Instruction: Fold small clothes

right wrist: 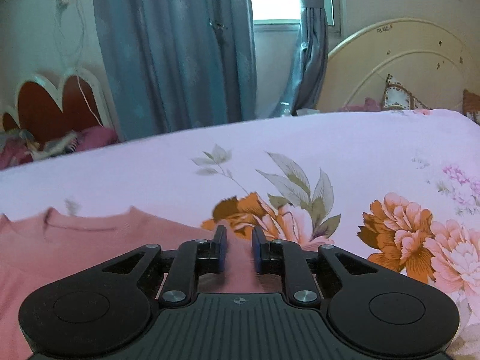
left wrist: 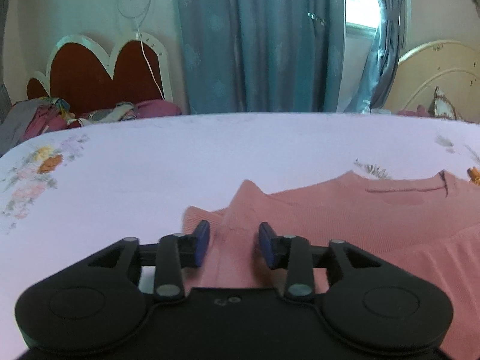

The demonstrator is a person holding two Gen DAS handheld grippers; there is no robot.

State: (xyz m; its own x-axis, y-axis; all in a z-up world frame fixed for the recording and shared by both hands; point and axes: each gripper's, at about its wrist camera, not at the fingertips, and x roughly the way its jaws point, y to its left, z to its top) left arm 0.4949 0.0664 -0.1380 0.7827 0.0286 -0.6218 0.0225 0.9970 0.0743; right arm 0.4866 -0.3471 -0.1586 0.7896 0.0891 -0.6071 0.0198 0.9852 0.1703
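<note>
Both your grippers hung over the pink garment point(left wrist: 345, 219) on the floral sheet point(right wrist: 330, 147); left gripper point(left wrist: 234, 232) parted, gripping nothing; right gripper point(right wrist: 238, 237) narrowly parted, empty.

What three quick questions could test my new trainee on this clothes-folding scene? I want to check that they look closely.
1. True or false: the pink top lies on a flowered bedsheet.
2. Which gripper has the wider gap, the left gripper or the right gripper?
3. What hangs behind the bed? A) blue curtains B) a mirror C) a clock

Key: 1 true; 2 left; 3 A
</note>
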